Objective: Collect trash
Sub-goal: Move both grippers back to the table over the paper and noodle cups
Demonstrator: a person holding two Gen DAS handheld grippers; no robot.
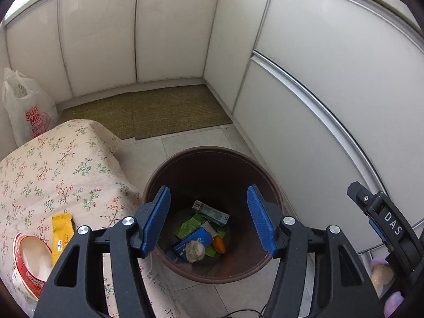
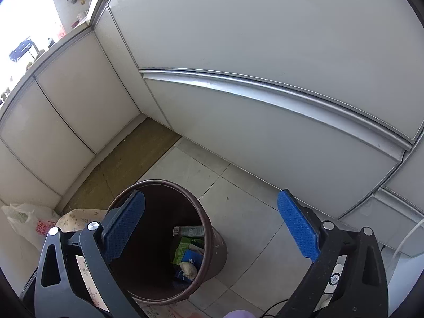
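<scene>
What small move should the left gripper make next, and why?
Probably swing left toward the yellow packet on the floral cloth. The left gripper hangs open and empty over the bin, where a crumpled wad already lies on other trash. The packet and the cup beside it are not yet collected, and the packet looks nearest.

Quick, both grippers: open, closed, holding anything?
Left gripper: open, nothing between the fingers, above the bin.
Right gripper: open, empty.

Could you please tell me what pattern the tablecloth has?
The tablecloth is cream with small floral sprigs, clearest in the left wrist view.
</scene>
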